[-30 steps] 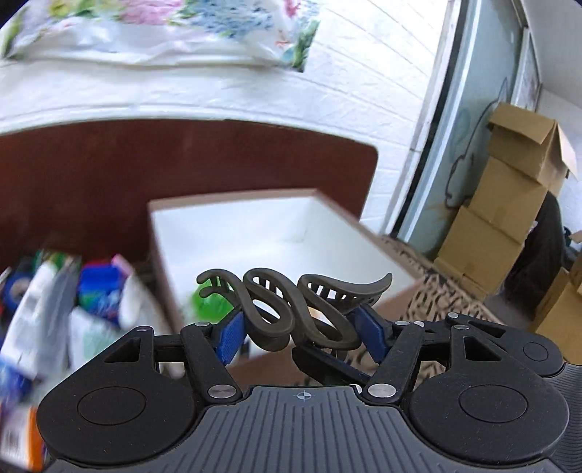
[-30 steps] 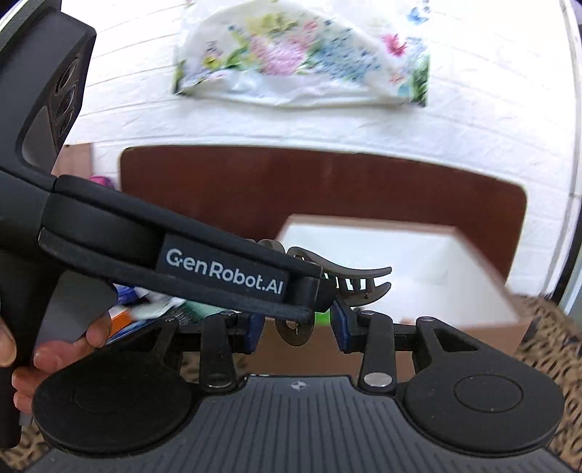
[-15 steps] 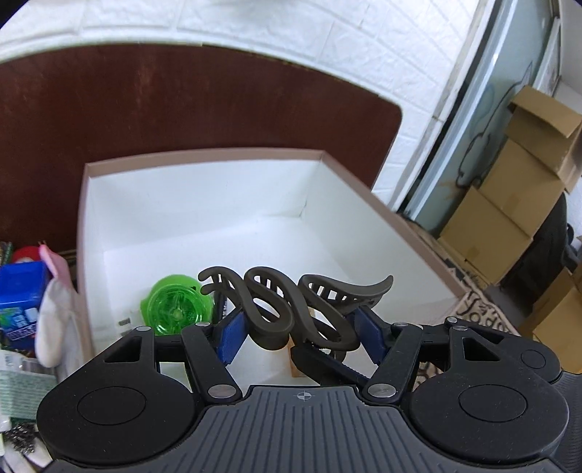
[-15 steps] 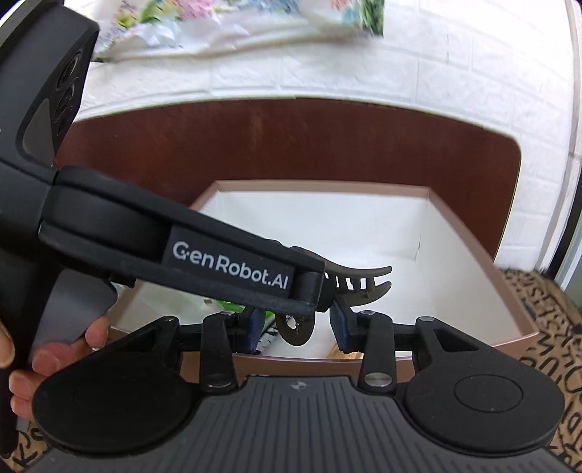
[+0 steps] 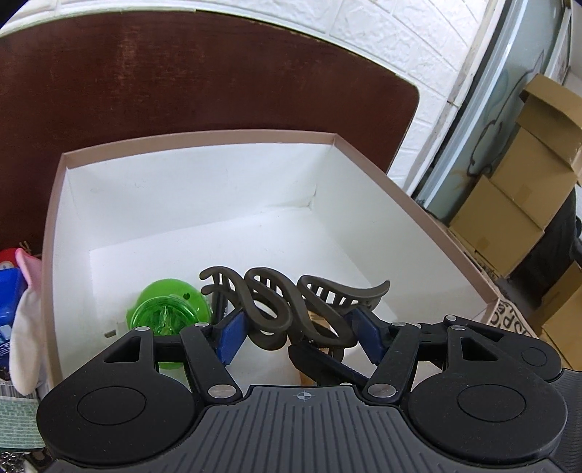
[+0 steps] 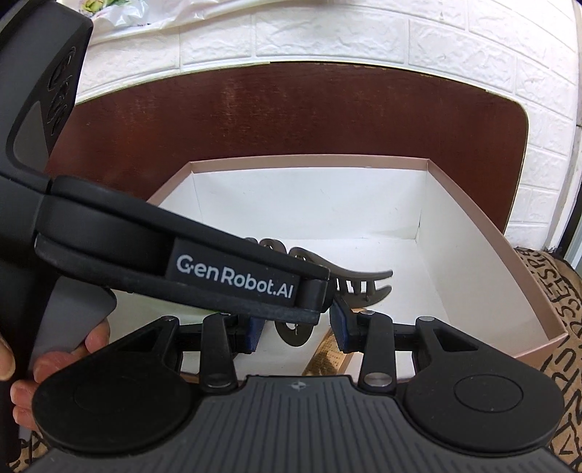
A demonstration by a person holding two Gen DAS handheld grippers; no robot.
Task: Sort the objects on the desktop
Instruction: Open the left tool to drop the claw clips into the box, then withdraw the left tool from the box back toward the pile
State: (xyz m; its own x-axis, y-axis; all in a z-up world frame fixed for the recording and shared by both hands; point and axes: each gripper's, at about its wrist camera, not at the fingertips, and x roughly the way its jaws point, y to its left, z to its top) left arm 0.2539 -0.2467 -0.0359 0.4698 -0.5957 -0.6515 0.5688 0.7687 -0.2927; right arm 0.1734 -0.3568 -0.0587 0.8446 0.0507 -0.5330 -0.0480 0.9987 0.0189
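Observation:
A dark grey wavy hair claw clip (image 5: 291, 309) is held between the blue pads of both grippers. My left gripper (image 5: 296, 333) is shut on its body. My right gripper (image 6: 296, 329) is shut on its hinge end (image 6: 294, 331), and the left gripper's black body (image 6: 182, 262) crosses in front of it. The clip hangs above the inside of an open box with a pink rim (image 5: 203, 140) and white walls (image 6: 309, 203). A green round plastic item (image 5: 169, 309) lies on the box floor at the near left.
A brown board (image 5: 182, 80) stands behind the box against a white brick wall (image 6: 363, 29). Packets, a blue box (image 5: 9, 298) and a white-pink cloth (image 5: 25, 349) lie left of the box. Cardboard cartons (image 5: 516, 203) stack at the right. A patterned cloth (image 6: 549, 294) covers the table.
Both grippers, holding the clip, have moved forward and tilted down over the box. The box interior now fills both views; the floral bag on the wall has left the views.

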